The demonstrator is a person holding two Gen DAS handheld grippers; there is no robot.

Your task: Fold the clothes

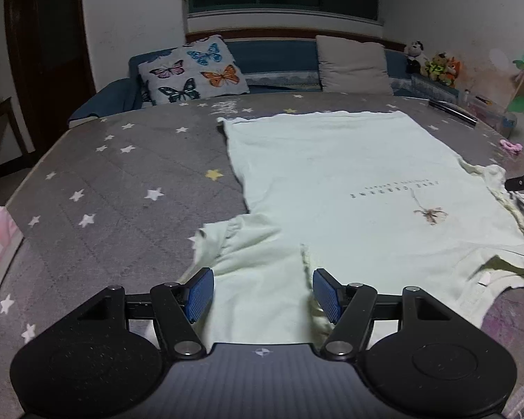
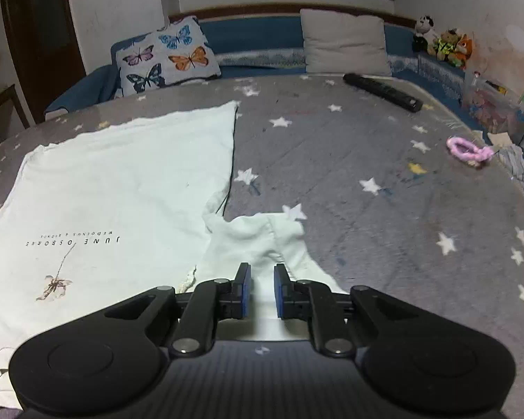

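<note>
L gripper (image 1: 263, 293): jaws wide, blue pads clear of cloth, nothing between them but the sleeve lying flat below.
R gripper (image 2: 262, 288): jaws narrow, small gap, cloth seen through the gap; pads not pressing on it as far as can be told.

Item 1 – T-shirt (image 1: 349, 181), pale mint/off-white, short sleeves, spread front-up on bed cover (image 1: 122, 181).
- Print: small dark text line "JUNE OSBORNE" w/ smaller line beside it, reads upside down in both views; brown dried-flower motif w/ thin stem next to it.
- White label at neck opening, lower right of left wrist view.
- L-side sleeve: lower centre of left wrist view, rumpled, folds near cuff.
- R-side sleeve (image 2: 262, 241): centre of right wrist view, bunched, creased, just ahead of jaws.
- Body mostly smooth; hem edge slightly wavy.
- Orientation: long axis runs from lower frame up toward the pillows; collar end near the grippers, hem at far end.
- Position: centre-right in left wrist view, left half in right wrist view.

Item 2 – bed cover, grey, quilted, white + yellow stars.

Item 3 – butterfly pillow (image 1: 195, 70), upper left-centre; plain beige pillow (image 1: 354, 64), upper centre-right.

Item 4 – black remote (image 2: 382, 91), upper right, well apart from shirt.

Item 5 – pink hair tie (image 2: 468, 150), right edge area.
</note>
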